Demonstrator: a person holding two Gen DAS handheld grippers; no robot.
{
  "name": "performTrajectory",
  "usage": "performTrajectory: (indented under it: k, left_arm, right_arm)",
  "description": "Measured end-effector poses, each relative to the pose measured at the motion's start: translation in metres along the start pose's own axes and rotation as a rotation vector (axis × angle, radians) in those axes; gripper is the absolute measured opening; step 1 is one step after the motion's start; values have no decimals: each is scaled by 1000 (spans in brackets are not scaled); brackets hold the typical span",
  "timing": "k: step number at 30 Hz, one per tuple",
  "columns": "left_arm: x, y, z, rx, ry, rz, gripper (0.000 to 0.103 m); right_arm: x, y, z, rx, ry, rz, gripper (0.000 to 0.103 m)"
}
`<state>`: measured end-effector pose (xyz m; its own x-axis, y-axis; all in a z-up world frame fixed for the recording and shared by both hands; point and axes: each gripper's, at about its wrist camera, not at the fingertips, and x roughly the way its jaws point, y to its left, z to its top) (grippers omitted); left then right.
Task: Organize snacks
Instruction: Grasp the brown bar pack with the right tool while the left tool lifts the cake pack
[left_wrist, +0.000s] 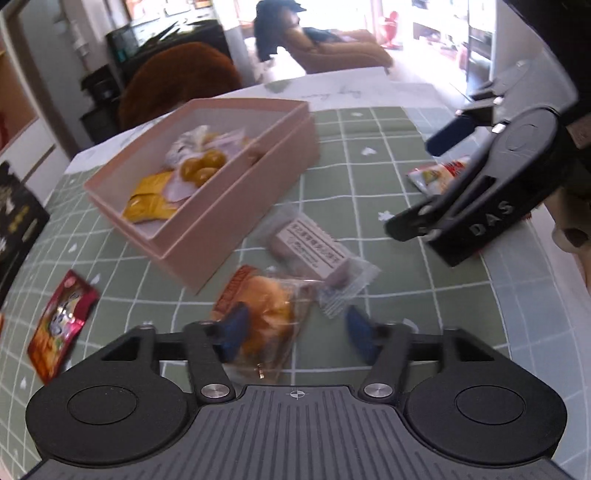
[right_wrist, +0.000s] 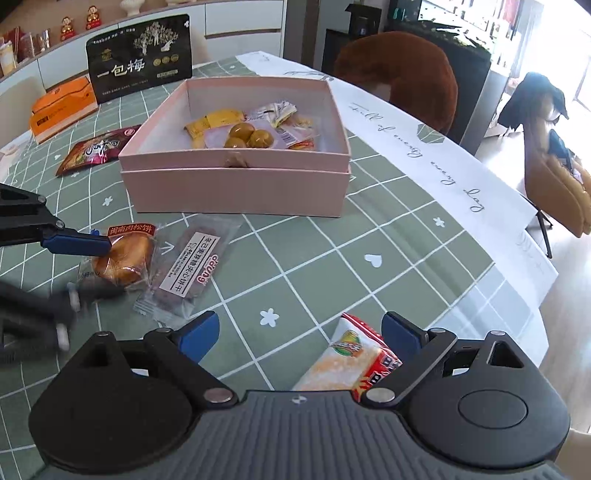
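Observation:
A pink box (left_wrist: 236, 206) (right_wrist: 236, 184) on the green checked tablecloth holds several wrapped snacks. My left gripper (left_wrist: 295, 332) is open, its jaws on either side of a golden pastry packet (left_wrist: 266, 314) (right_wrist: 123, 258); its fingertip (right_wrist: 75, 242) touches the packet in the right wrist view. A purple-brown biscuit packet (left_wrist: 314, 251) (right_wrist: 188, 269) lies beside the pastry. My right gripper (right_wrist: 299, 332) is open over a red and white rice-cracker packet (right_wrist: 347, 362) (left_wrist: 436, 175).
A red snack packet (left_wrist: 61, 325) (right_wrist: 96, 149) lies left of the box. A black plum bag (right_wrist: 142, 57) and an orange carton (right_wrist: 61, 109) stand at the far edge. A brown chair (right_wrist: 399, 74) stands behind the table. The table edge (right_wrist: 517, 295) runs to the right.

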<state>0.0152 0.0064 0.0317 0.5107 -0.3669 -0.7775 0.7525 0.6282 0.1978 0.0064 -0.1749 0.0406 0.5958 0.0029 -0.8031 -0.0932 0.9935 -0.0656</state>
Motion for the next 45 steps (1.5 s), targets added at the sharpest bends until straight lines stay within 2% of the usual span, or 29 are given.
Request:
performTrajectory:
  k: [3,6,9,13,14,16,17,20,22,24,26,29,31,32,34,36,37,40,45]
  left_arm:
    - [2,12,0,-69,-11,59,65]
    - [11,33,-2,-175,17,87,67]
    - [22,48,-1,-242,55,45,78]
    - [29,67,-3,-352,49,-1,86]
    - [28,69,-4,-372,42,-7,86]
    - [24,68,-5,-392,38,-13,77]
    - [19,67,-7,-406,29,-24,61]
    - [5,60,-18,-499,27,-19,60]
    - [-3,53,-27,-549,31,28,60]
    - [-12,42,-33,-592,54,108,60]
    - [-21,35,-41,-639,60,149,60]
    - [-32,25,-52,-693,41,153,60]
    - [-37,21,-56,-708,32,159,60]
    - [-39,21,-58,-715,28,161,60]
    - [-41,21,-60,-728,21,160,60]
    - [-42,21,-61,-736,20,156,60]
    - [-42,22,-60,-738,22,155,60]
    - [-41,21,-58,-741,26,160,61]
    - [-40,21,-59,-776,14,166,61]
  right_arm:
    - [4,3,2,7,17,6,95]
    - [4,5,2,1,22,13,95]
    - [4,5,2,1,26,14,95]
    - [4,3,1,16,35,18,95]
    - [4,3,1,19,37,19,95]
    - [5,4,2,33,41,31,95]
    - [5,3,3,43,42,42,95]
    - [6,3,10,78,37,62,95]
    - [12,4,18,106,39,82,95]
    - [21,7,26,131,49,101,95]
    - [34,14,36,150,70,133,95]
    - [52,29,47,174,108,203,96]
    - [59,41,52,165,103,192,98]
    - [61,48,54,141,97,185,96]
    - [63,61,56,87,80,166,83]
    - [59,73,56,1,57,115,50]
    - [56,77,55,-32,47,109,43]
    - [48,75,49,-68,56,150,40]
    - [32,58,26,-93,47,149,40]
